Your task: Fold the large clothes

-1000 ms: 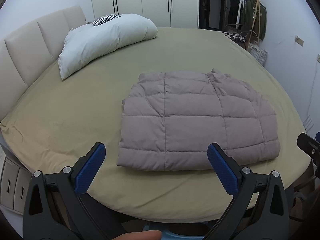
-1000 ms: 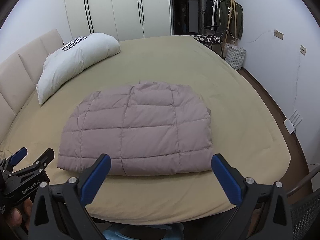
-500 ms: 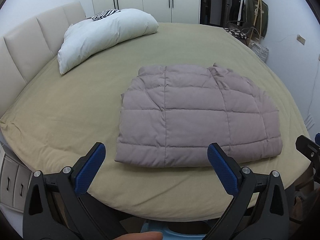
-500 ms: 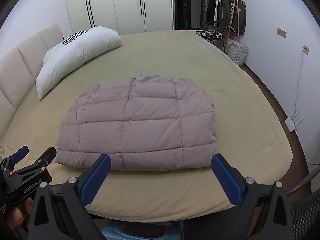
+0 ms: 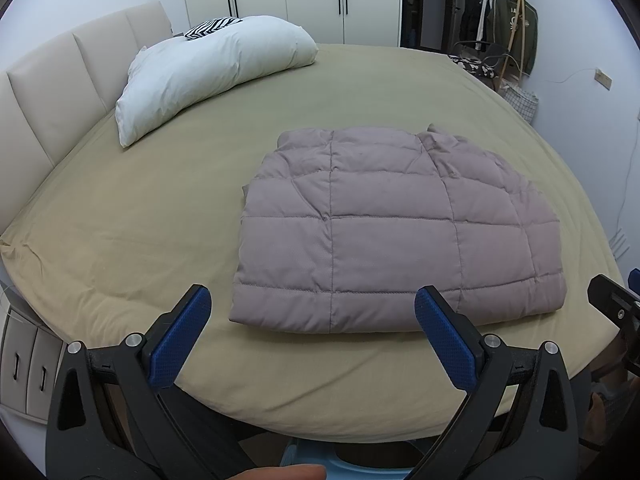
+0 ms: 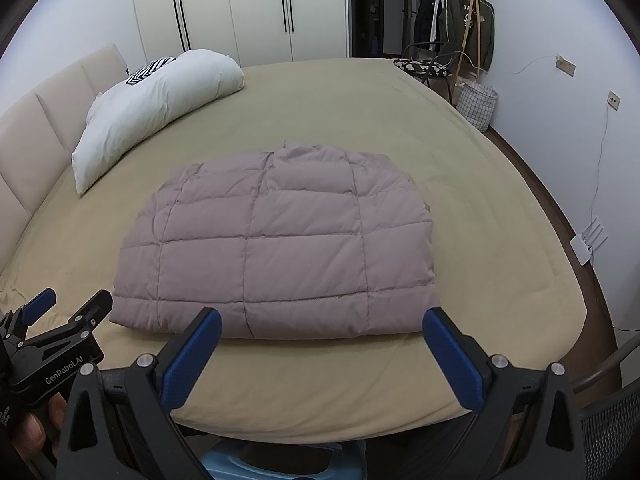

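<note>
A mauve quilted puffer jacket (image 5: 396,232) lies folded into a flat rectangle on the olive bed sheet (image 5: 160,208); it also shows in the right wrist view (image 6: 280,248). My left gripper (image 5: 316,300) is open and empty, held just short of the jacket's near edge, toward its left half. My right gripper (image 6: 320,322) is open and empty, in front of the jacket's near edge. The left gripper also shows at the lower left of the right wrist view (image 6: 66,300).
A white pillow (image 5: 208,76) lies at the far left by the padded headboard (image 5: 48,96). A chair (image 6: 428,66), clothes rack (image 6: 460,28) and basket (image 6: 478,104) stand at the far right. White wardrobes (image 6: 256,8) line the back wall. Drawers (image 5: 24,356) stand left of the bed.
Both grippers have moved forward toward the bed, so the jacket looks larger and nearer. Both stay open and the jacket has not moved.
</note>
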A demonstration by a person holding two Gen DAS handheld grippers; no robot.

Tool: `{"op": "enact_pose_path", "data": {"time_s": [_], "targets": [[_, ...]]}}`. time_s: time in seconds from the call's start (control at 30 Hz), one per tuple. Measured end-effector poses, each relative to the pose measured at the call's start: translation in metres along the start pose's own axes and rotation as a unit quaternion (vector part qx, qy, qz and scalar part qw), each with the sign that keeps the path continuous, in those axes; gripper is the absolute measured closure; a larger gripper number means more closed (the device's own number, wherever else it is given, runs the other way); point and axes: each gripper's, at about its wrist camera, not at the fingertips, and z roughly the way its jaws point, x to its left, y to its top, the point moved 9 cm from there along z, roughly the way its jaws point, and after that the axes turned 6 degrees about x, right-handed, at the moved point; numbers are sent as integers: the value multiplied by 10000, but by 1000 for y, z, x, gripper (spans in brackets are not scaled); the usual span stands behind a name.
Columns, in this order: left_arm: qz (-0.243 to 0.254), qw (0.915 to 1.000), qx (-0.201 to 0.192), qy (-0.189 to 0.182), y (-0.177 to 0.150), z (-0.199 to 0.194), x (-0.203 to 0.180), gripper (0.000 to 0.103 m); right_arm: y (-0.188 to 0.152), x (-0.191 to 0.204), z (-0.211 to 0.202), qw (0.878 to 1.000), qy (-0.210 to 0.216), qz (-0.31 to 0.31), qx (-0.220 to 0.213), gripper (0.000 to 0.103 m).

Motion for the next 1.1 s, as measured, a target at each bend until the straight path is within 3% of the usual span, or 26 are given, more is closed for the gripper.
{"op": "enact_pose_path", "data": {"time_s": [1.1], "targets": [[-20, 10000, 7, 13, -3, -1, -1, 0, -5, 1, 2, 10000, 9, -6, 22, 0]]}}
